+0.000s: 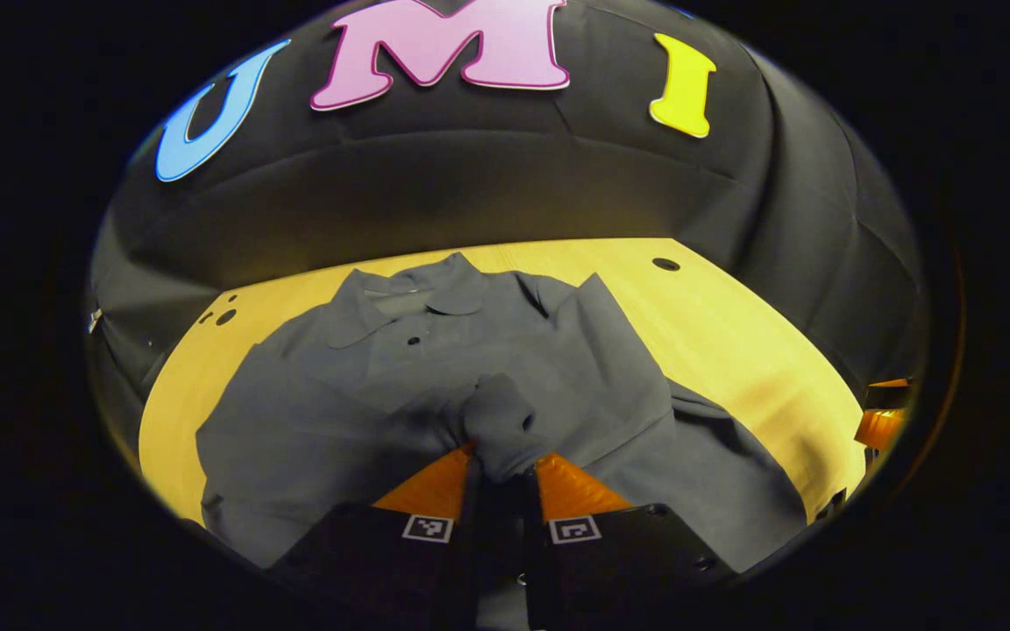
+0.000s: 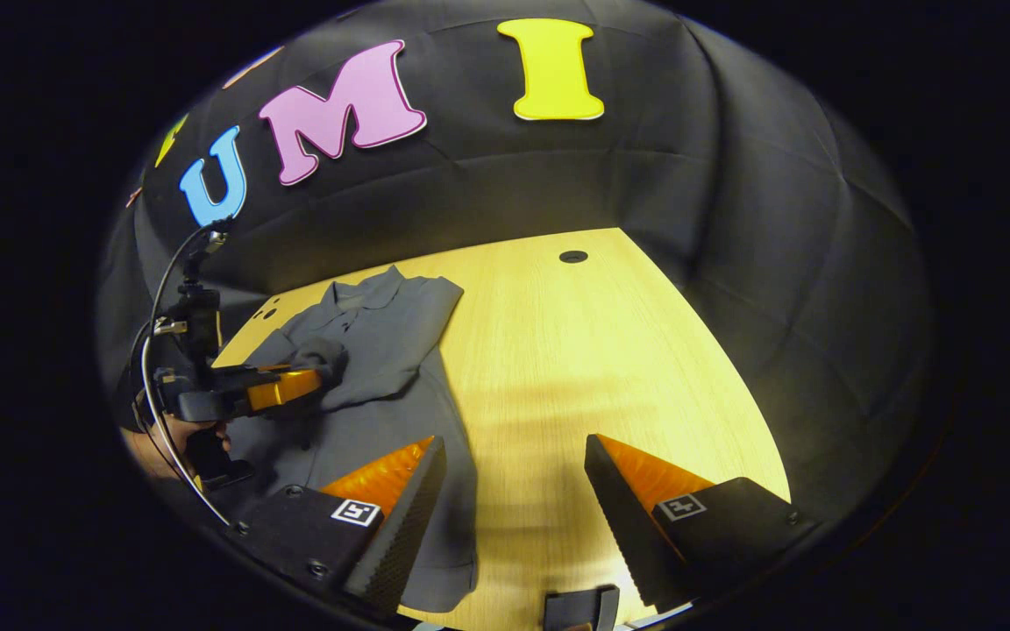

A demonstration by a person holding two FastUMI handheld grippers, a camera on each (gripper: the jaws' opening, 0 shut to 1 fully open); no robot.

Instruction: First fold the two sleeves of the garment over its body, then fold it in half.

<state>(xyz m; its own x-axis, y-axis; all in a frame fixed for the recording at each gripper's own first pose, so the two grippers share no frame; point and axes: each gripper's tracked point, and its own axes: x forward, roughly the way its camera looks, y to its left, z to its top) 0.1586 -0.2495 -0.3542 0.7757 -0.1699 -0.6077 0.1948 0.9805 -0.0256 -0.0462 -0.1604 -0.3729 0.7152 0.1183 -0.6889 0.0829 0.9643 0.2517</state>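
My left gripper (image 1: 502, 469) sits low over the middle of the garment (image 1: 400, 386), which lies spread flat on the table (image 1: 733, 333) with its collar toward the booth's far wall, and a bunched sleeve end (image 1: 498, 421) is pinched between my two fingers. One sleeve (image 1: 610, 368) is laid over the body to the right of that pinch. In the right gripper view, my right gripper (image 2: 514, 499) hangs with fingers spread apart above bare tabletop just right of the garment's edge, probably not touching it, while my left gripper and the hand (image 2: 174, 438) holding it sit farther left.
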